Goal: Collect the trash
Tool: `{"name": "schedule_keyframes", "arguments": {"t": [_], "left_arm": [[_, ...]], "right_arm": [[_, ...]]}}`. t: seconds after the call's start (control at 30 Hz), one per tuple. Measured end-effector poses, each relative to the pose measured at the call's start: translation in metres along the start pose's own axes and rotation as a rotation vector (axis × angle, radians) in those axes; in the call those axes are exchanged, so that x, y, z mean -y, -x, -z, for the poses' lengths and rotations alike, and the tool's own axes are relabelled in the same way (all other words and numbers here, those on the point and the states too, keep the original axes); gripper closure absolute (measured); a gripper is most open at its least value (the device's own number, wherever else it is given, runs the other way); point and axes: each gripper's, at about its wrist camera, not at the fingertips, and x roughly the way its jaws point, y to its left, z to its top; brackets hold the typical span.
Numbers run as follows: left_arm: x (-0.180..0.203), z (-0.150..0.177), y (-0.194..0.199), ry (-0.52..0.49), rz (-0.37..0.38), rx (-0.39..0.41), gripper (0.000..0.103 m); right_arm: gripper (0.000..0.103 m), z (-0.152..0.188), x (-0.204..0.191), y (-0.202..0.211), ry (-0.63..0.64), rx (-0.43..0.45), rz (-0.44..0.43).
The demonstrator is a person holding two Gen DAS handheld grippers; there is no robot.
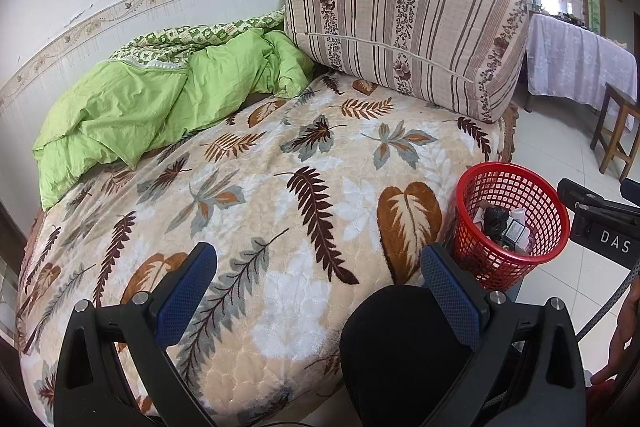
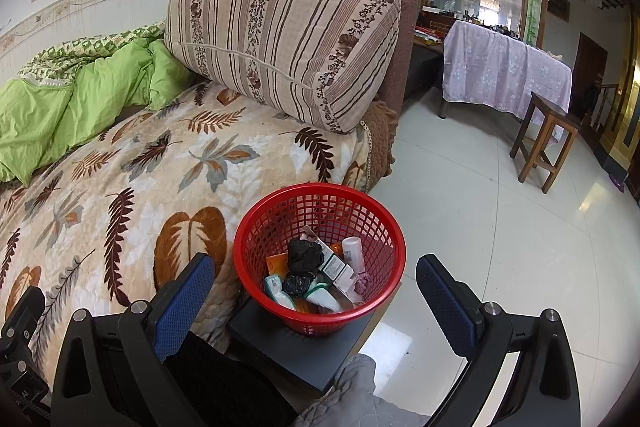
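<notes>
A red mesh basket stands on a dark box beside the bed; it holds several pieces of trash: black crumpled bags, small boxes and tubes. My right gripper hangs open above the basket's near rim, nothing between its blue pads. In the left wrist view the same red basket sits at the right, past the bed's corner. My left gripper is open over the leaf-patterned blanket, empty. I see no loose trash on the blanket.
A green quilt is bunched at the bed's far left and a striped cushion leans on the headboard. A wooden stool and a cloth-covered table stand on the tiled floor. A dark knee is low in the left view.
</notes>
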Motion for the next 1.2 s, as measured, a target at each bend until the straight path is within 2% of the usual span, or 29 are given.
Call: {"name": "schedule_keyframes", "arguments": {"t": [1.2], "left_arm": [[-0.0022, 0.0016, 0.0006, 0.004, 0.002, -0.002, 0.001]], "right_arm": [[0.002, 0.0002, -0.0024, -0.0040, 0.022, -0.008, -0.009]]}}
